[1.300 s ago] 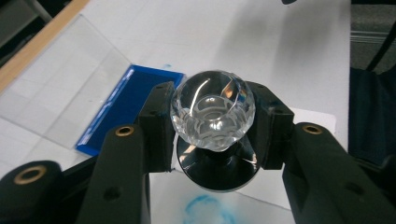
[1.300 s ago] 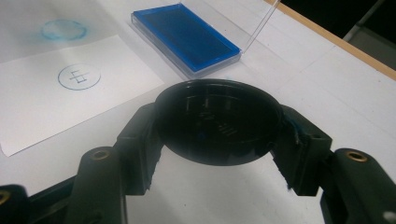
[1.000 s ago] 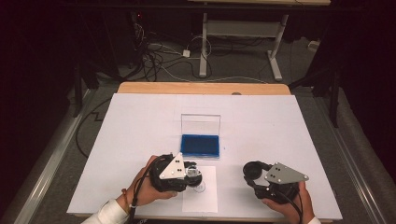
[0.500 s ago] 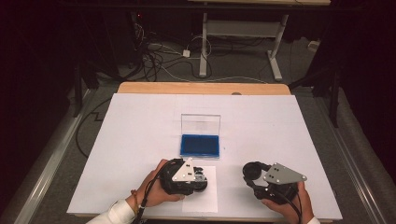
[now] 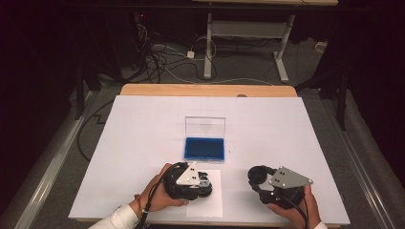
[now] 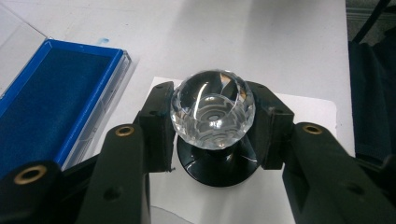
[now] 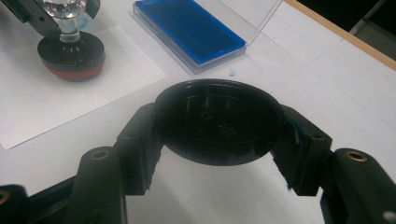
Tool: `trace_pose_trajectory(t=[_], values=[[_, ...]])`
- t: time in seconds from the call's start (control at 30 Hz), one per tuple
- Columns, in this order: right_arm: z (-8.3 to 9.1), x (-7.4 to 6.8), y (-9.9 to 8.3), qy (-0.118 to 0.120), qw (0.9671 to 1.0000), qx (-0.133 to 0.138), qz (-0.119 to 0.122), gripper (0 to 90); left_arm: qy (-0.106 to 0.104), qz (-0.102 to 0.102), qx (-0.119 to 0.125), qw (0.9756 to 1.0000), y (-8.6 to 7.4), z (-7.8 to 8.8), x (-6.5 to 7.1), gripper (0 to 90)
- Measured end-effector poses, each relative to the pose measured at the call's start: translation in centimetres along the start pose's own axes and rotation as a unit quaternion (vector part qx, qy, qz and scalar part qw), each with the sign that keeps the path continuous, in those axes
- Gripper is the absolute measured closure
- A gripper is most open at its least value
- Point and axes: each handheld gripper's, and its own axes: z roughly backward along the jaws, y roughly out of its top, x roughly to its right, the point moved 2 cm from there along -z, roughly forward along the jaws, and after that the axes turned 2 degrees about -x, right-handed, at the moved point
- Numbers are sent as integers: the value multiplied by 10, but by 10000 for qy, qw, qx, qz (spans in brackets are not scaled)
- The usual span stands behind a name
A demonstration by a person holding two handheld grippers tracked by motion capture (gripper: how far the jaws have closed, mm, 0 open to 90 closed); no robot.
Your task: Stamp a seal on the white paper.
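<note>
Left gripper (image 6: 212, 135) has its two black jaws closed against the sides of a clear faceted knob (image 6: 213, 108), which tops a stamp with a round black base (image 6: 217, 165); the base stands on a white paper sheet (image 6: 308, 105) near the front of the white table (image 5: 143, 143). Just beside it, toward the middle of the table, lies an open ink pad (image 5: 205, 148) with a blue pad and a clear lid (image 5: 205, 127) standing upright behind it. Right gripper (image 7: 217, 140) is clamped around a round black cap (image 7: 218, 121), held just above the table, apart from the sheet. A hand (image 5: 162, 193) holds the left gripper in the high view
</note>
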Motion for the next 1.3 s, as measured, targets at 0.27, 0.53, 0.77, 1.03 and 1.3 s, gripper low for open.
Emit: trace_pose_trajectory(t=[0.27,0.53,0.77,1.03,1.3], values=[[-1,-1,0,28,10000,-25,3,388,-4,-65,-110,9999,-1,-5,2,545],[-3,-2,0,73,9999,-70,33,388,30,-191,-193,9996,0,-5,3,546],[-2,-2,0,70,9999,-71,23,388,75,-280,-235,9993,-1,-6,4,546],[-2,-2,0,44,10000,-57,10,388,15,-237,-315,9992,1,-6,2,547],[-2,-2,0,29,10000,-38,1,388,30,-200,-324,9993,2,-7,3,547]])
